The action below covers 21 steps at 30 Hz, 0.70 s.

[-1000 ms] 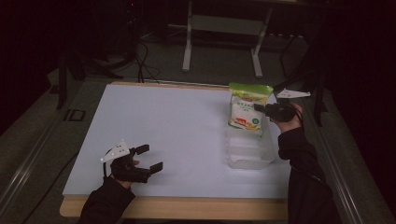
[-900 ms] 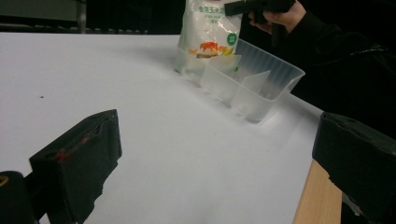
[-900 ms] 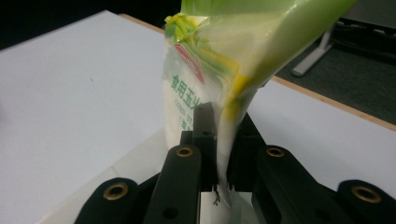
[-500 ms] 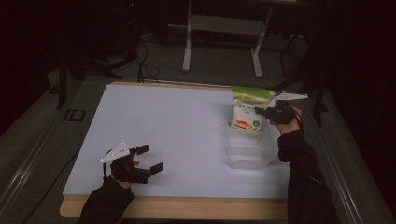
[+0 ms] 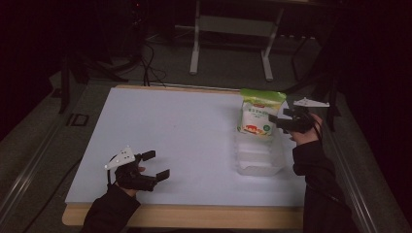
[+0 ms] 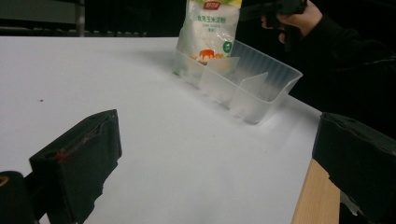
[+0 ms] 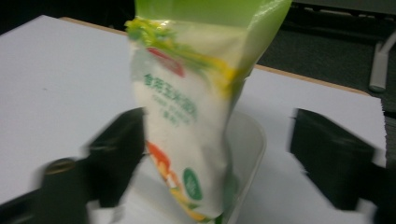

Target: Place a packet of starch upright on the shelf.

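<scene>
A white and green bag [image 5: 257,114] stands upright in the far compartment of a clear plastic container [image 5: 260,162] at the table's right. My right gripper [image 5: 275,122] hovers just right of the bag. Its jaws have just been opening and now stand wide apart. In the right gripper view the bag [image 7: 187,121] rises between the jaws and overlaps the left one, with a gap to the right one. My left gripper [image 5: 158,164] rests open near the front left edge, holding nothing. The left gripper view has the bag [image 6: 210,32] and container [image 6: 261,88] far off.
The white table top [image 5: 184,126] spreads between the two hands. Its wooden front edge [image 5: 194,216] runs along the bottom. The container's near compartments hold nothing. A metal stand [image 5: 231,29] is on the dark floor behind the table.
The right gripper was shut on the bag's upper edge; it has let go and drawn back a little to the right. The bag stays standing in the container. The left gripper kept still.
</scene>
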Available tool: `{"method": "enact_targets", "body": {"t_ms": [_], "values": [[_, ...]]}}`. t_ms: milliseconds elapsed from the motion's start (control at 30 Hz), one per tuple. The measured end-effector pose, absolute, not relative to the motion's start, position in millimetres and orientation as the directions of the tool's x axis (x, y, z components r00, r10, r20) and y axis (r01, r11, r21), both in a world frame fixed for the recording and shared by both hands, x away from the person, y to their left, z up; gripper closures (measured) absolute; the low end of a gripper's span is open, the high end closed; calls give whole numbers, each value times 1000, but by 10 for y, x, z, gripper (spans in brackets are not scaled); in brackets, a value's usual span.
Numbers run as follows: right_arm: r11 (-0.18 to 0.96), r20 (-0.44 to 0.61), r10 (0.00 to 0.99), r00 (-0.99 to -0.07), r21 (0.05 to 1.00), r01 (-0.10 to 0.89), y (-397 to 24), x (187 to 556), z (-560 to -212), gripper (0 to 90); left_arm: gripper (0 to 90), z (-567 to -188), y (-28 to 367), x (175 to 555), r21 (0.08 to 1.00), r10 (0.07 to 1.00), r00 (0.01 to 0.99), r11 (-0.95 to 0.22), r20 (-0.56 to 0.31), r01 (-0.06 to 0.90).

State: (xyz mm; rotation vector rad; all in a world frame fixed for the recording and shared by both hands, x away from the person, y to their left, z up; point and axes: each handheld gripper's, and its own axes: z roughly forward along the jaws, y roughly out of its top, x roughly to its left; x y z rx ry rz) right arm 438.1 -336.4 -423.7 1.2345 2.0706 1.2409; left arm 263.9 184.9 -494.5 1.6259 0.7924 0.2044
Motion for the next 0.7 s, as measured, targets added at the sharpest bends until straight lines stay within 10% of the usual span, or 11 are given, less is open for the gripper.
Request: {"method": "enact_targets", "body": {"t_ms": [700], "values": [[144, 105, 816, -568, 916, 375, -2974, 3578, -4075, 132, 19, -4945, 1831, 2618, 929, 600, 752, -37, -274, 368]]}}
